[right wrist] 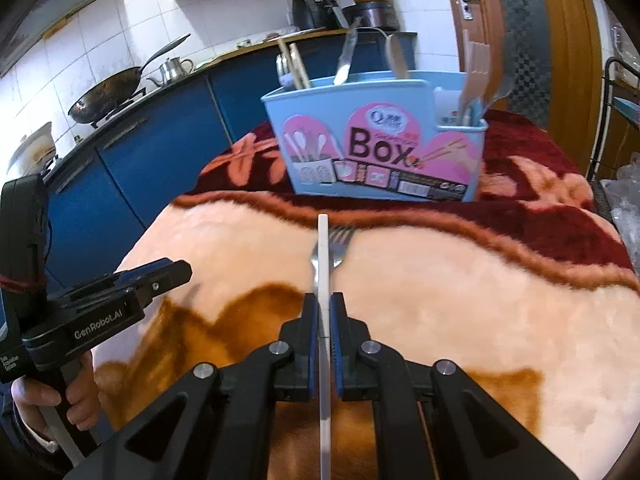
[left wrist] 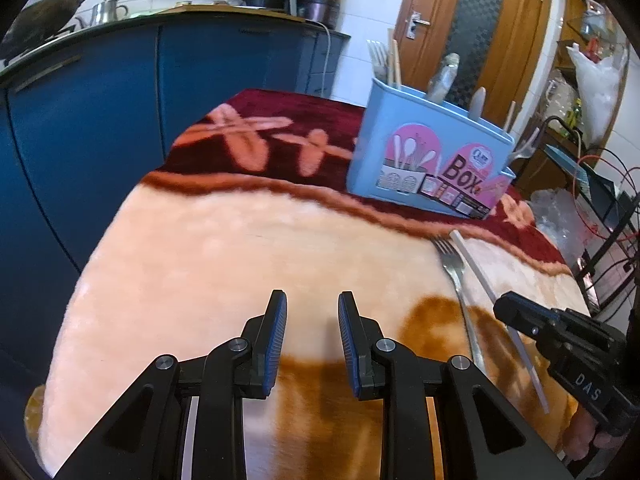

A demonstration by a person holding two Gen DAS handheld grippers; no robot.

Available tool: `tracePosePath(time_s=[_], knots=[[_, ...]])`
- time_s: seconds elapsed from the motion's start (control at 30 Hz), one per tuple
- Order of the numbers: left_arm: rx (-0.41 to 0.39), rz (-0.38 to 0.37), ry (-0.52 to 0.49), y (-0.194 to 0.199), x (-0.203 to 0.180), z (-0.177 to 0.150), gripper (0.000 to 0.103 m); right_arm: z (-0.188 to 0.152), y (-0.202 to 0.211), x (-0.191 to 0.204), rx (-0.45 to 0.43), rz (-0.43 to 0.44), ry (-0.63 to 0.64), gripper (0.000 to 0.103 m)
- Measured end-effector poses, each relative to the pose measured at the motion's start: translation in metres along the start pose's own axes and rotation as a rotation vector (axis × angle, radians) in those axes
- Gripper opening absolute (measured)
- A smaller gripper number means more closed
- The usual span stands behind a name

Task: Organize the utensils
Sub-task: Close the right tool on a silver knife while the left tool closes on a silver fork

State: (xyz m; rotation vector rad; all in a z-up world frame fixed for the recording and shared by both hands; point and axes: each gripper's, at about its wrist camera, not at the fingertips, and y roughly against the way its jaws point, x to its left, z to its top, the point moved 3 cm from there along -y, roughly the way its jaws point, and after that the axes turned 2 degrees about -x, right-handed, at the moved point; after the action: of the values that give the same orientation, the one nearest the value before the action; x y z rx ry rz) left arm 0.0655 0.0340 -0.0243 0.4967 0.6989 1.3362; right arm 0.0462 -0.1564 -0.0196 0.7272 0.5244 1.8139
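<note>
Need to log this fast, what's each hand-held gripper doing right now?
Left hand-held gripper: open, holding nothing.
Right hand-held gripper: shut on the chopstick.

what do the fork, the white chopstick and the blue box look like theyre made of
Fork: likely stainless steel, shiny silver-grey with glints on the handle. White chopstick, clamped in the right gripper: probably plastic or melamine, smooth, evenly opaque white; bone or ceramic can't be excluded. Blue box: looks like moulded plastic, thin rounded rim, soft sheen, printed label on front.
</note>
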Motion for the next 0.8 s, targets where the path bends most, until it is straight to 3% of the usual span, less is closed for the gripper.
tracePosePath(time_s=[0.47, 0.8], knots=[[0.054, -0.089, -0.057, -0.009, -0.039, 0.001, 0.027, -0.004, 0.014, -0.037, -0.030, -0.056, -0.075, 0.008], [0.131, -0.192, -0.072, -0.034, -0.071, 0.008, 0.027, -0.007, 0.019, -0.060, -0.034, -0.066, -0.116, 0.008]])
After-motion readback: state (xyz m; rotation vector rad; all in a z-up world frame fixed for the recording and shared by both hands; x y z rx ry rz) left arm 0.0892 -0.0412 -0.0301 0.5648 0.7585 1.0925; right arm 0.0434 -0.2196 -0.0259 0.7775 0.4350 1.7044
